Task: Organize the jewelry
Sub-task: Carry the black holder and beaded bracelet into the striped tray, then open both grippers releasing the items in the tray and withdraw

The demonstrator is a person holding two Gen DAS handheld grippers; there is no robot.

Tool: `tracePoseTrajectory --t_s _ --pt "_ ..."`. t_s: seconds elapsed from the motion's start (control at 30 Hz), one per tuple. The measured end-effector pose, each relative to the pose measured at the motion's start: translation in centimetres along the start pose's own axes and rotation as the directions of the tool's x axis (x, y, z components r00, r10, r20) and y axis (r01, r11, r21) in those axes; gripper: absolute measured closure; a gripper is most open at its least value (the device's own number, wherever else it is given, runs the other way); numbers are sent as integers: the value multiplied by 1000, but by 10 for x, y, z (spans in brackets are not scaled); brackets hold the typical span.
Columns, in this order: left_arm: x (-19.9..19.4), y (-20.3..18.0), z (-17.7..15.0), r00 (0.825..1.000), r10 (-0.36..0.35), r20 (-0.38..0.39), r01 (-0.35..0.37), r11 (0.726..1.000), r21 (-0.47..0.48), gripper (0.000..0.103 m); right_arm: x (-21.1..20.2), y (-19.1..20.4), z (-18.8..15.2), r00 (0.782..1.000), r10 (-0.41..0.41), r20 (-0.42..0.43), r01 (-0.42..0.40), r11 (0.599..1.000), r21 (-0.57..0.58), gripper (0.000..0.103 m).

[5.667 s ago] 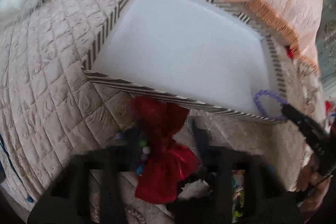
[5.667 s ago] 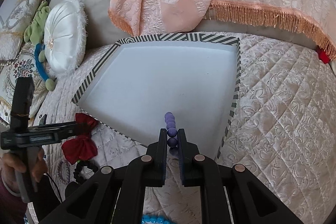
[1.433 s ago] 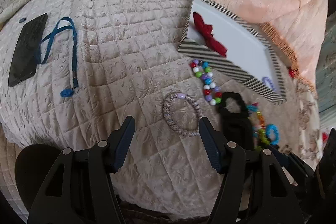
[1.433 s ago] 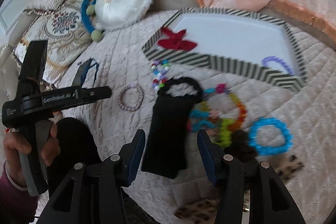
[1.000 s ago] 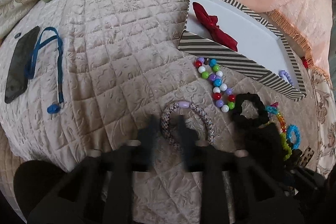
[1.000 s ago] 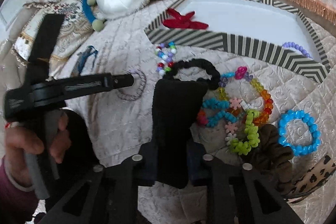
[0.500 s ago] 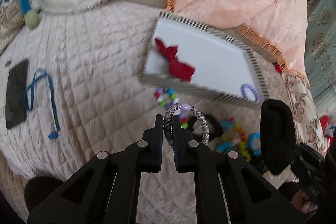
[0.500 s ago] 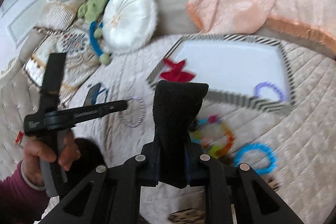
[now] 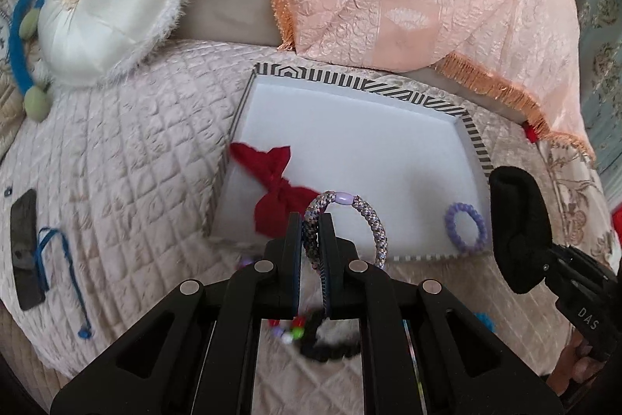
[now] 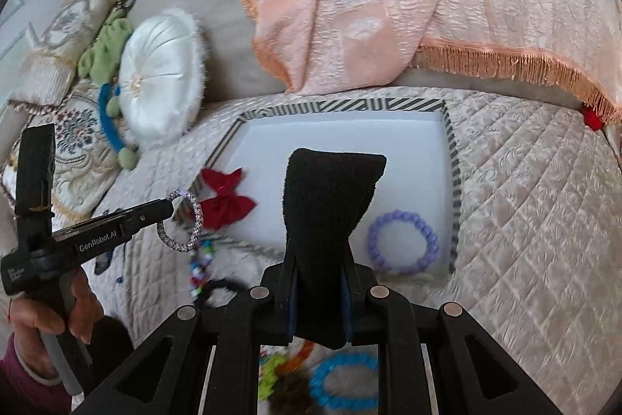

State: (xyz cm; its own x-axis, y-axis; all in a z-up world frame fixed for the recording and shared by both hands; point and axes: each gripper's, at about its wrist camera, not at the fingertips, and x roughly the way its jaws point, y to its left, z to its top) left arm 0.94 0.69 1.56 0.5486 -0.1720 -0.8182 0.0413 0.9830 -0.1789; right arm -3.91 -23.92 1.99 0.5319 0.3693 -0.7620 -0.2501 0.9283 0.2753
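Two items in the air at once, both headed for the striped tray (image 9: pixel 476 146). Left gripper (image 9: pixel 311 240) is clenched on the braided bracelet (image 9: pixel 365 216), pinched at one thin spot of the loop, rest hanging free over the tray's near edge. Right gripper (image 10: pixel 318 282) is clamped on the black fabric piece (image 10: pixel 330 189), which stands up above the jaws over the tray's middle.

Already in the tray: red bow (image 9: pixel 272 181) by the left edge, purple bead bracelet (image 10: pixel 402 246) at the near right corner.

Risks, as a judgement:
- Bracelet grip is narrow; a swing could slip it out, dropping it on the quilt (image 9: pixel 136 162) short of the near rim.
- Releasing it low may land it on the bow and tangle.
- The floppy fabric could drape over the purple bracelet or hang across the rim.
- Both tools converge on one tray; they may bump.

More beads and bands lie on the quilt in front of the tray, blurred.
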Motion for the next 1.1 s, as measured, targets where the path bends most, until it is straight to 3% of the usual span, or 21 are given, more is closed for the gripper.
tracePoseTrajectory --t_s 0.47,0.87,0.9,0.93,1.0,1.07,1.1 --pt "67 -18 24 997 61 -52 -59 997 42 96 71 -18 27 995 -24 -101 24 1000 1 87" --pt "91 -17 19 992 102 -76 -98 994 56 96 101 -24 23 985 -16 -172 22 999 32 86" --pt "91 -17 19 992 102 -74 -98 994 54 95 101 -24 23 985 -16 -171 22 999 34 79" --pt "91 -17 19 992 105 -74 -101 993 55 94 100 -24 23 986 -17 -168 23 999 36 65" --pt "89 -17 18 990 123 -71 -119 991 62 84 98 -25 23 988 2 -154 5 999 48 59" --pt "84 -17 16 991 117 -61 -113 992 57 56 93 -26 22 989 6 -147 2 999 51 59" --pt "81 -16 15 992 111 -54 -108 993 51 55 89 -26 21 990 3 -139 4 999 50 59"
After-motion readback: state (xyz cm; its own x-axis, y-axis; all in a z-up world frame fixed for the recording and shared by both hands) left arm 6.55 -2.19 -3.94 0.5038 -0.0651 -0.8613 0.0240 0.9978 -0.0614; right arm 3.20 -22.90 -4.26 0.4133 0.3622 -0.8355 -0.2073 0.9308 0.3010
